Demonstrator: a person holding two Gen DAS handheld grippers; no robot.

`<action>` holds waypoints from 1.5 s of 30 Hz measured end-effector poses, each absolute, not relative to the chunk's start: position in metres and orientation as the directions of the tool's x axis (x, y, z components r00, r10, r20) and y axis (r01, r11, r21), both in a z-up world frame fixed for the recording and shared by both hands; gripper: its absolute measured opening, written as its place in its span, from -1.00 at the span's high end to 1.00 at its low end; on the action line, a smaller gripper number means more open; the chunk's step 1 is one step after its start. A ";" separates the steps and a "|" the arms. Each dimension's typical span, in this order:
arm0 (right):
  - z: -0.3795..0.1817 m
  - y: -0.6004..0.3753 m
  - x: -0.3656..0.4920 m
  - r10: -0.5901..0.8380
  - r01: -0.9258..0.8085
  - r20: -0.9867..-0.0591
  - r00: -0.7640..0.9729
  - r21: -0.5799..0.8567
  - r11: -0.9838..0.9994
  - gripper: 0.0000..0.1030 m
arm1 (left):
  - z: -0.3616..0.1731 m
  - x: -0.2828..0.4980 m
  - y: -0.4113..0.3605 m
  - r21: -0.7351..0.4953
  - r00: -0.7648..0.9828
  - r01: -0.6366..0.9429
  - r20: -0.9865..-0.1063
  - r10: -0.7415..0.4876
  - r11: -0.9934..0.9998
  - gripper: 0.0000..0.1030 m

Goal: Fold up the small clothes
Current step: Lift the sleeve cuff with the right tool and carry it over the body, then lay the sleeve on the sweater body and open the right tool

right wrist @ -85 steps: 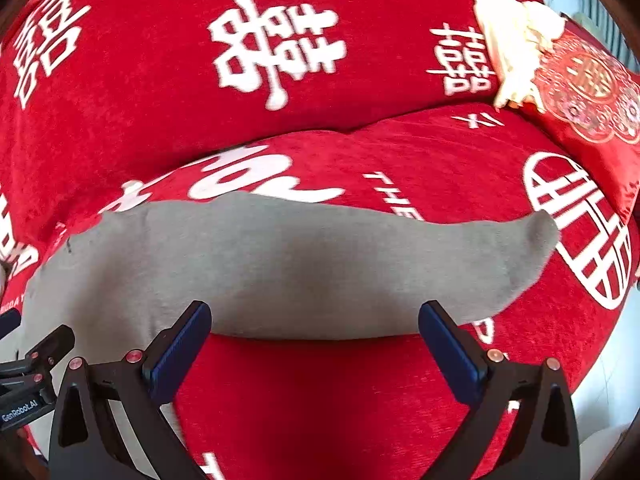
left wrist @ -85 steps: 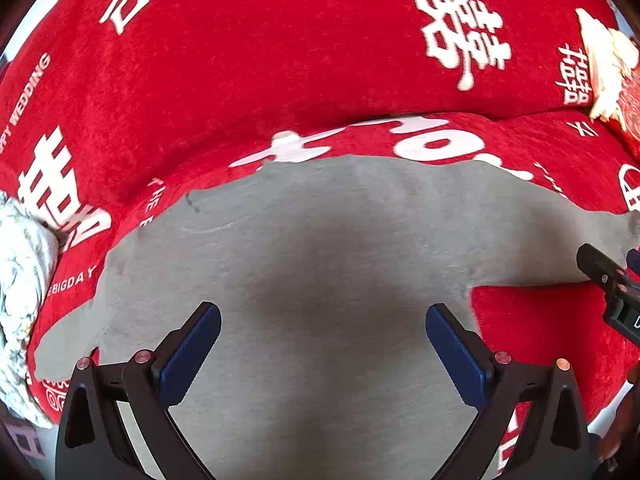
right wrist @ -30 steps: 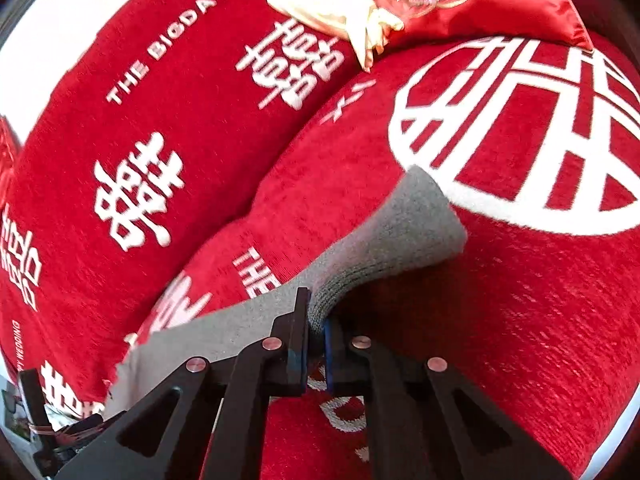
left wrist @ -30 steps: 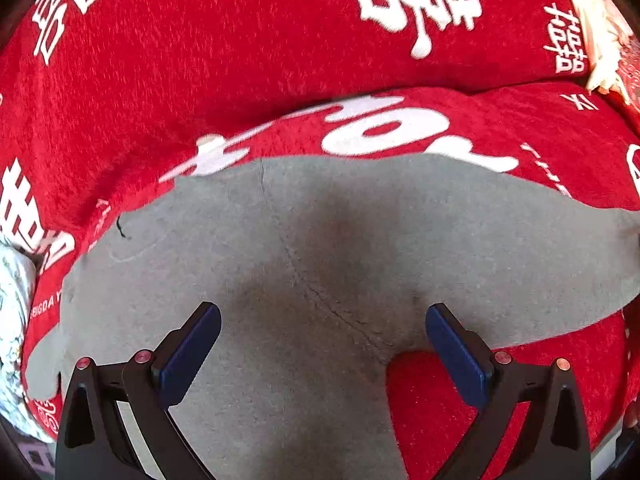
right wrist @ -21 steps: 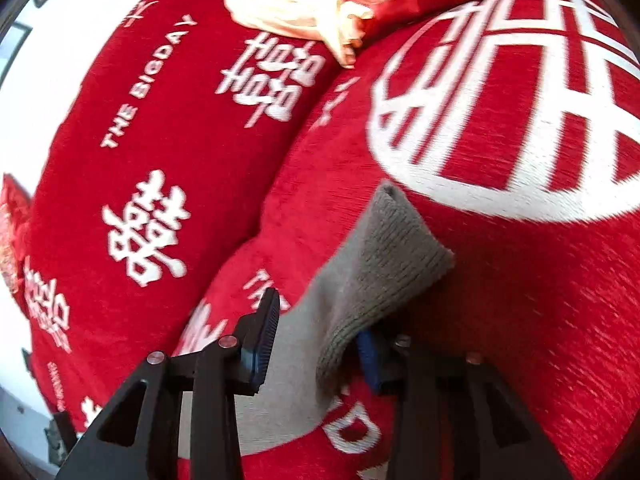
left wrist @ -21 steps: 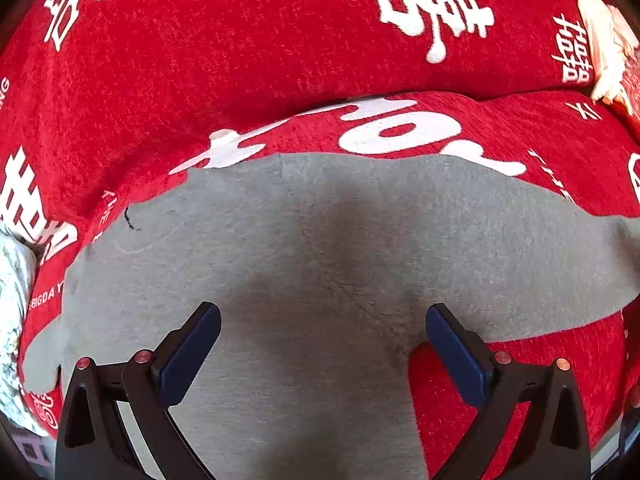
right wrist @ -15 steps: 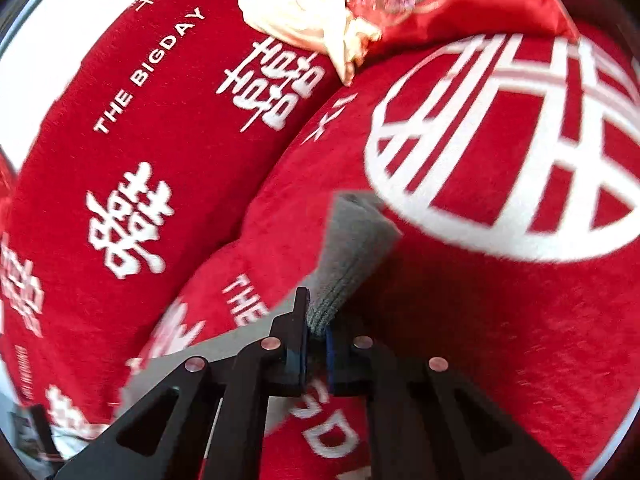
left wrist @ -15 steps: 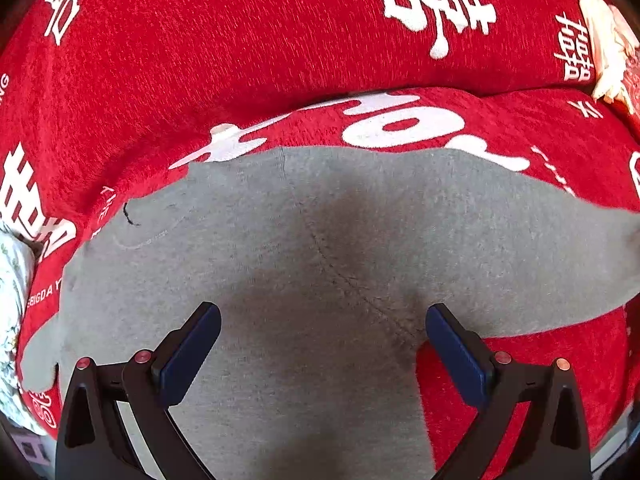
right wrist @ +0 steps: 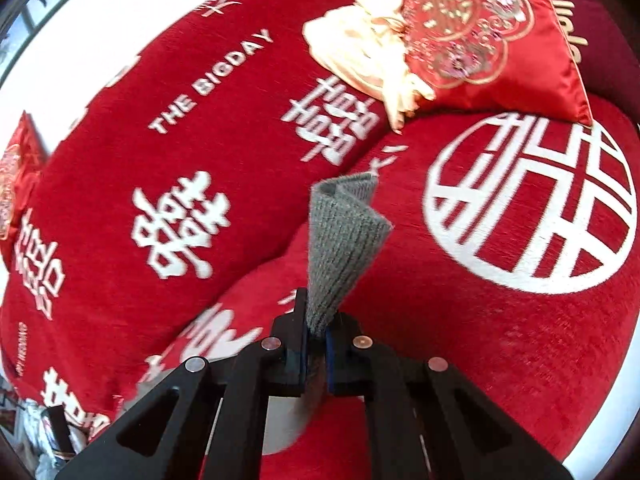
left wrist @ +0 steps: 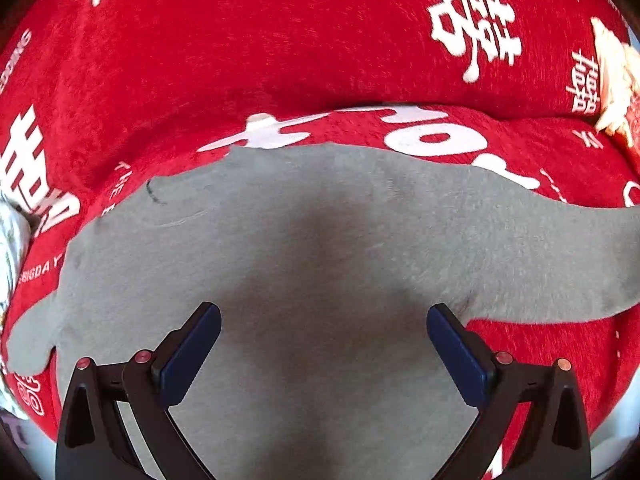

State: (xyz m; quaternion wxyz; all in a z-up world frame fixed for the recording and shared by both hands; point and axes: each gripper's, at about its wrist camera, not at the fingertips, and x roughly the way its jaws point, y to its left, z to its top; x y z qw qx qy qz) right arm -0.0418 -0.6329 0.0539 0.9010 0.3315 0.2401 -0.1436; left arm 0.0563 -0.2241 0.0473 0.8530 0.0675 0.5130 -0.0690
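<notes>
A grey knit garment point(left wrist: 320, 264) lies spread flat on a red sofa seat point(left wrist: 560, 352), one sleeve reaching out to the right. My left gripper point(left wrist: 324, 344) hovers over its middle, open, with nothing between the blue pads. In the right wrist view, my right gripper point(right wrist: 316, 334) is shut on the ribbed cuff of the grey sleeve point(right wrist: 344, 232), which stands up from the jaws, lifted off the seat. The rest of the garment is hidden behind the right gripper's body.
The sofa's red backrest point(right wrist: 168, 152) with white lettering rises behind the seat. A red embroidered cushion point(right wrist: 488, 36) and a cream cloth point(right wrist: 368, 52) lie at the far right corner. A pale patterned fabric point(left wrist: 10, 240) shows at the left edge.
My right gripper has risen with the sleeve cuff pinched in it, so the cuff now stands clear of the seat. The left gripper has drifted sideways over the garment, still open.
</notes>
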 end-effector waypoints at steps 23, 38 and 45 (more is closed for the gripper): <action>0.106 -0.453 0.001 0.052 0.249 -0.518 0.854 0.493 0.834 0.87 | 0.051 0.019 -0.082 -0.068 0.503 0.125 -0.856 -0.122 0.990 -1.00; 0.111 -0.294 0.056 0.185 0.072 -0.551 0.813 0.412 0.908 0.87 | 0.029 0.019 0.011 -0.134 0.477 -0.007 -0.872 -0.115 0.991 -1.00; 0.088 -0.218 0.075 0.246 0.001 -0.601 0.761 0.379 0.925 0.87 | 0.034 0.014 0.042 -0.157 0.494 -0.045 -0.862 -0.114 0.987 -1.00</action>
